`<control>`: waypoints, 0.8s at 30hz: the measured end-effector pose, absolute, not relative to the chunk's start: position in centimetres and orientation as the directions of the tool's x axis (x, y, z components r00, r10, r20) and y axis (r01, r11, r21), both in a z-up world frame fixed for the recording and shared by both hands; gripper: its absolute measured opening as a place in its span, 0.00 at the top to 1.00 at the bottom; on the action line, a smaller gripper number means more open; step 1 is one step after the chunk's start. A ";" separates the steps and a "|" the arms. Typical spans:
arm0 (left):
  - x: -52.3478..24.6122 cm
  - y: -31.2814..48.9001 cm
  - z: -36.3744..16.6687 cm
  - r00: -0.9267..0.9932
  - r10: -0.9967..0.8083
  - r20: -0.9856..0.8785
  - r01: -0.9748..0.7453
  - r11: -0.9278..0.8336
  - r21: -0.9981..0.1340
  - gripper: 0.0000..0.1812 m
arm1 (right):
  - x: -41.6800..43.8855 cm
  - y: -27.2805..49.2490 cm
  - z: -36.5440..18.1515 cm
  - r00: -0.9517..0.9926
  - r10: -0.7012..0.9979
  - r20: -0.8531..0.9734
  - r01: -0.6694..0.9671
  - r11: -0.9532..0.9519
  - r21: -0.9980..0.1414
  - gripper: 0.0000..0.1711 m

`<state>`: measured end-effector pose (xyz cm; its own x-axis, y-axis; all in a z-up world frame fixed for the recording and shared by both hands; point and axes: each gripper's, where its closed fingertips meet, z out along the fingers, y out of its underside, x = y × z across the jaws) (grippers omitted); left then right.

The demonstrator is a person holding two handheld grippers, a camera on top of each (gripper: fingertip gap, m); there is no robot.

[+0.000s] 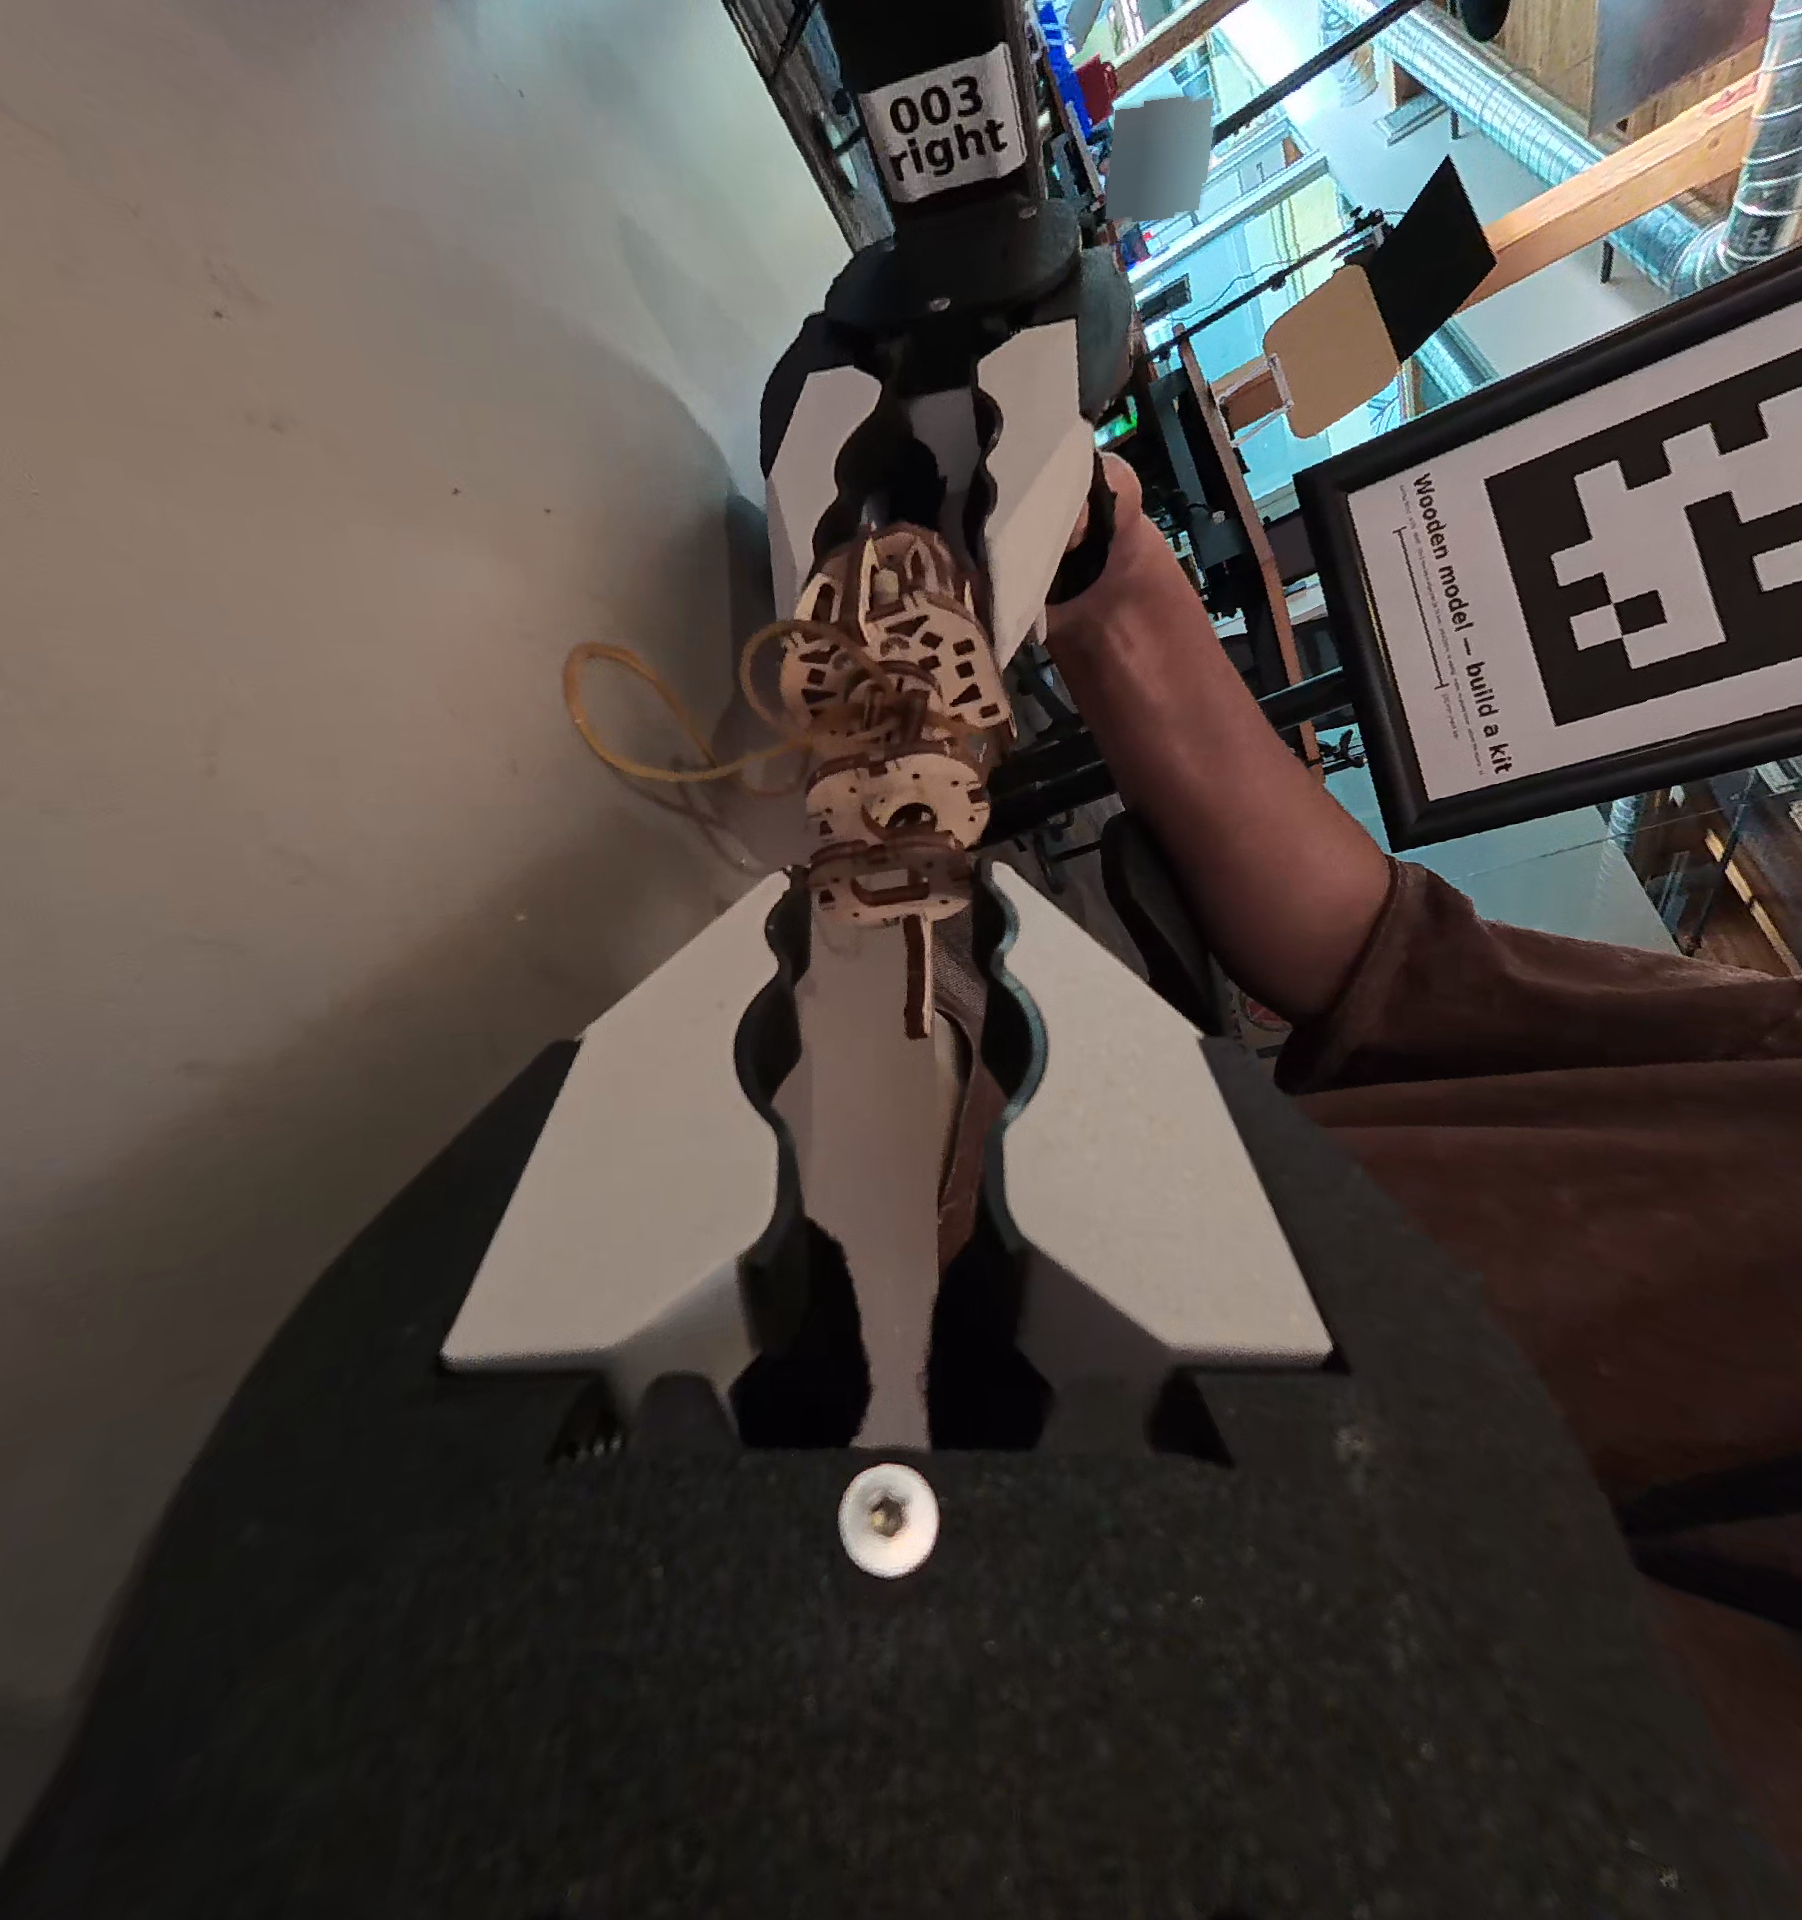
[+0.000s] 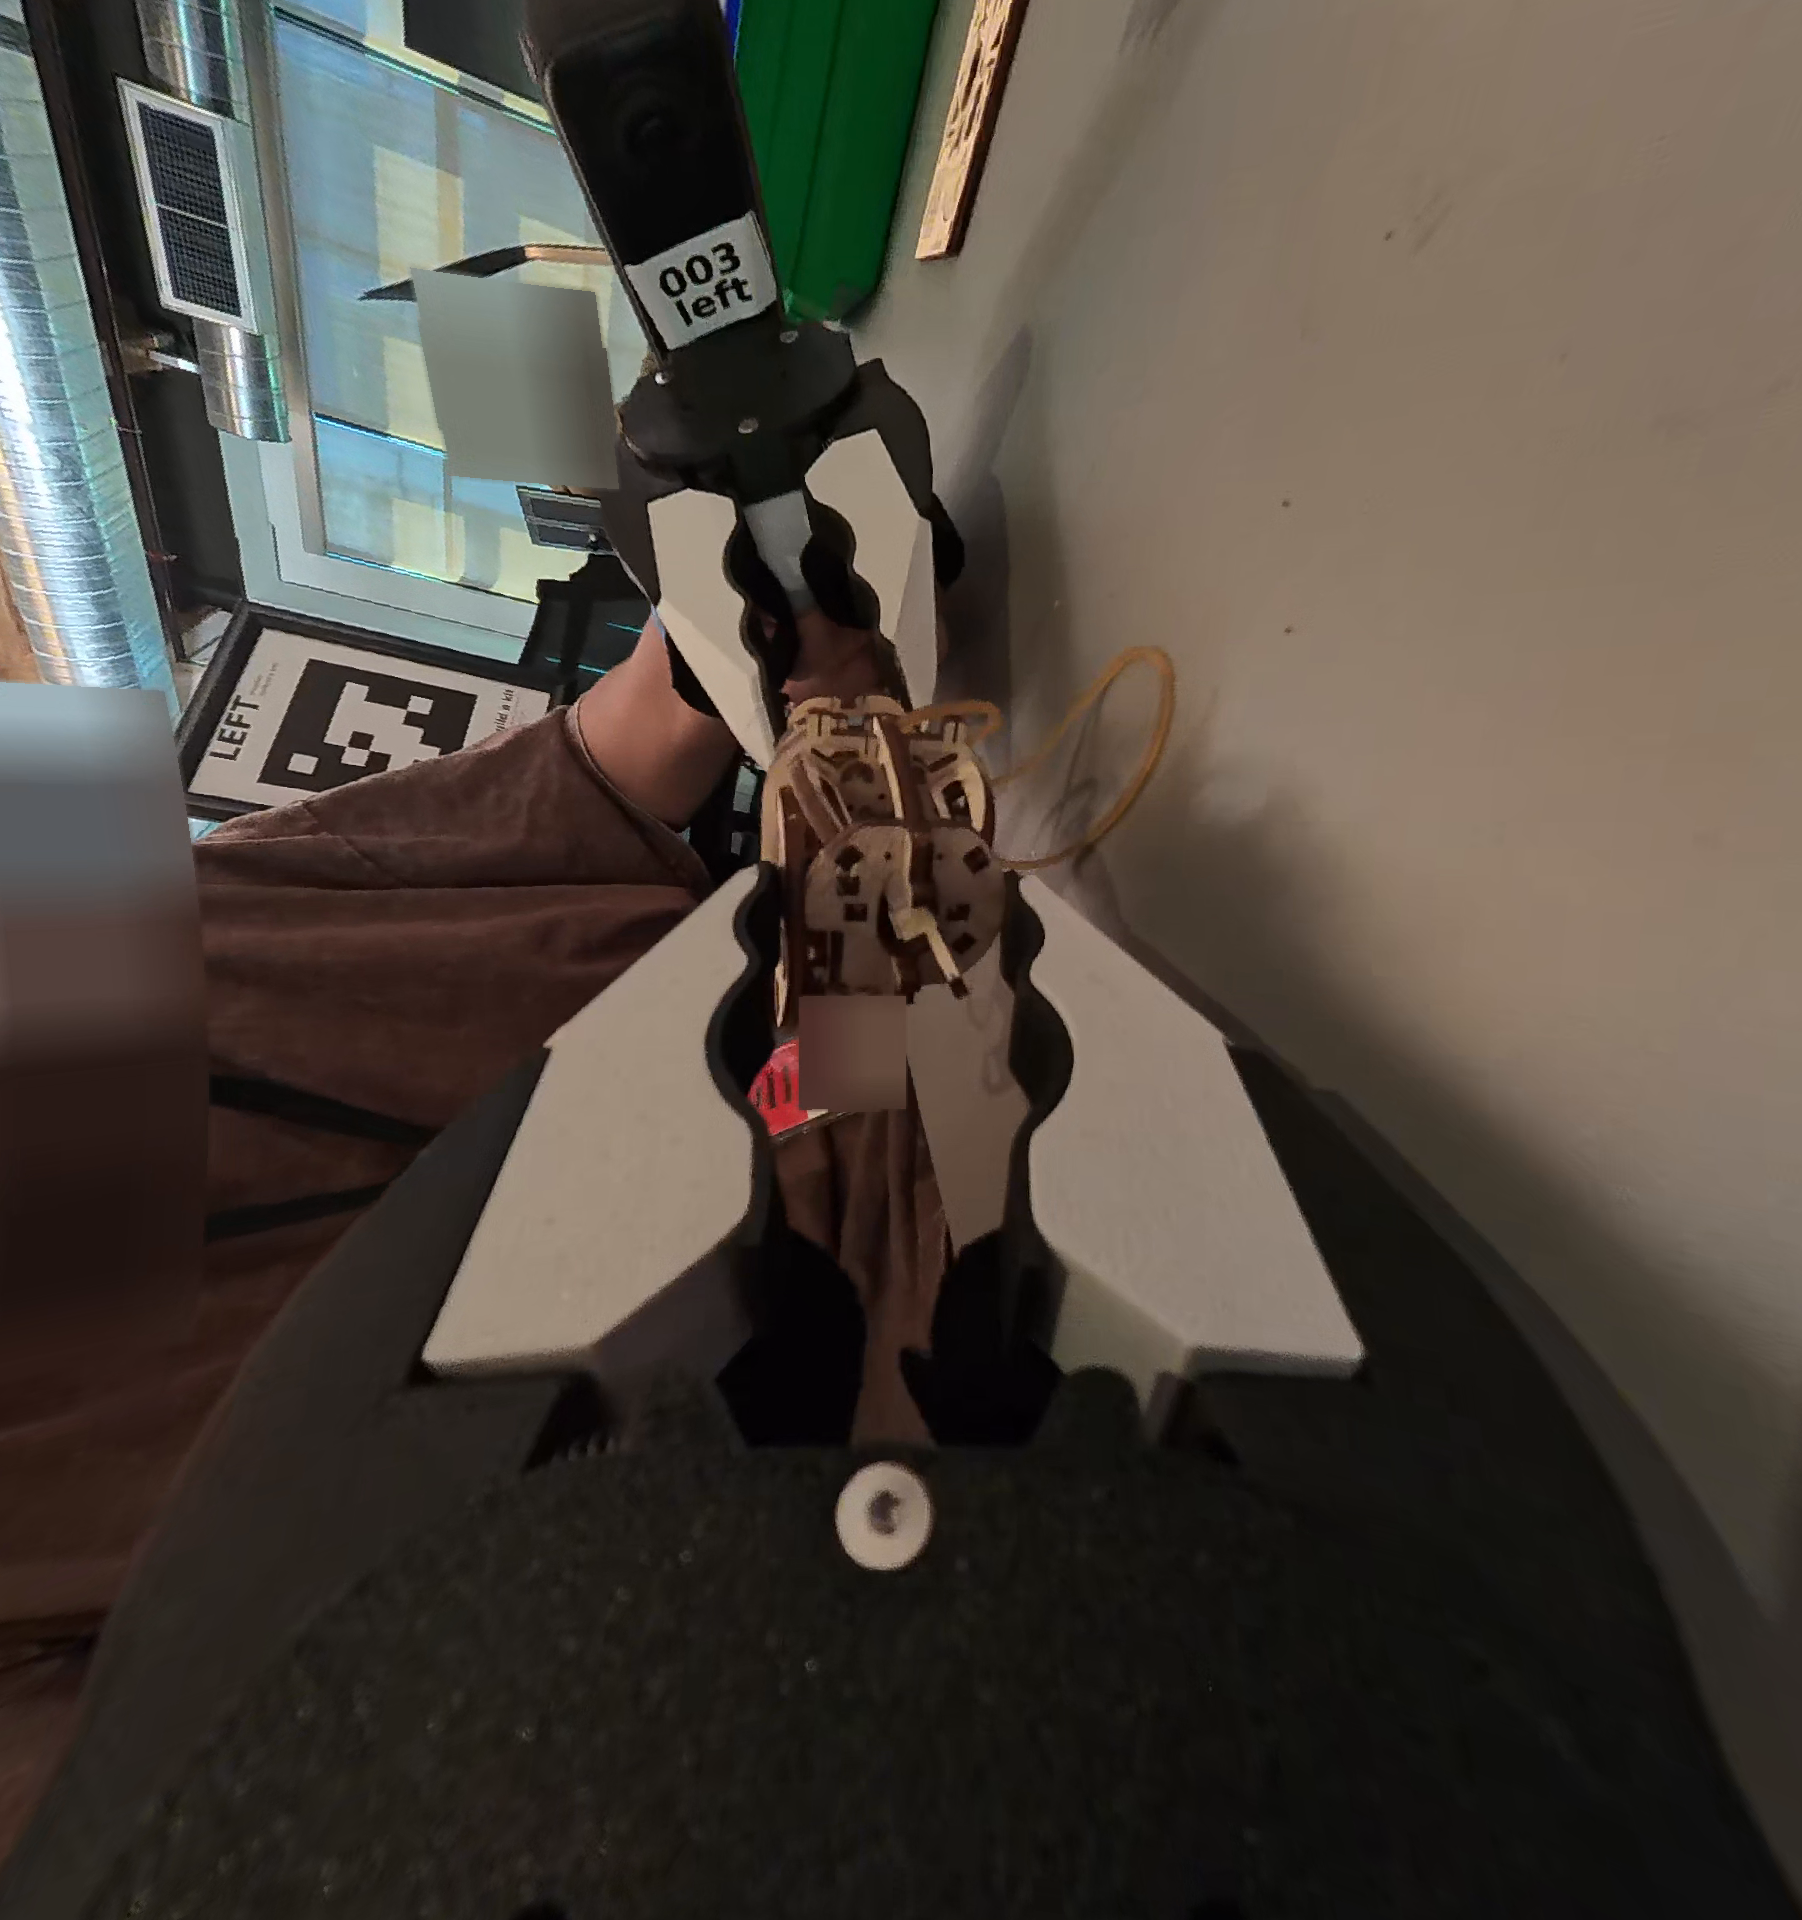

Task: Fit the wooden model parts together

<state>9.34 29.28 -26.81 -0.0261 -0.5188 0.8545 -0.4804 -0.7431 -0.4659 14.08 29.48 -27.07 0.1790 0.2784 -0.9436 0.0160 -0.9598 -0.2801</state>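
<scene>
2 grippers, left and right, each pinch 1 wooden model between nearly closed fingers; 1 rubber band dangles.

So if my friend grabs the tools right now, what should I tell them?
Left tool: shut on the near end of the wooden model.
Right tool: shut on the model's other end, so it hangs between both, off the table.
Rubber bands are looped on the model; one trails toward the table.
Done: many parts already joined into one cluster.
Left: whatever parts remain; I cannot tell which. Hold both ends steady.
</scene>
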 end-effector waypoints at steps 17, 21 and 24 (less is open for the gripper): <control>9.5 29.0 -27.3 -0.004 -0.539 0.842 -0.501 -0.728 -0.468 0.84 | 14.4 30.7 -27.0 0.195 0.248 -0.949 -0.068 -0.962 -0.265 0.76; 9.7 29.2 -27.3 0.003 -0.525 0.851 -0.489 -0.743 -0.457 0.84 | 14.5 30.9 -26.9 0.197 0.250 -0.948 -0.092 -0.958 -0.272 0.76; 9.7 29.0 -27.2 -0.007 -0.529 0.849 -0.491 -0.737 -0.464 0.84 | 14.6 31.1 -26.5 0.189 0.269 -0.944 -0.113 -0.949 -0.293 0.76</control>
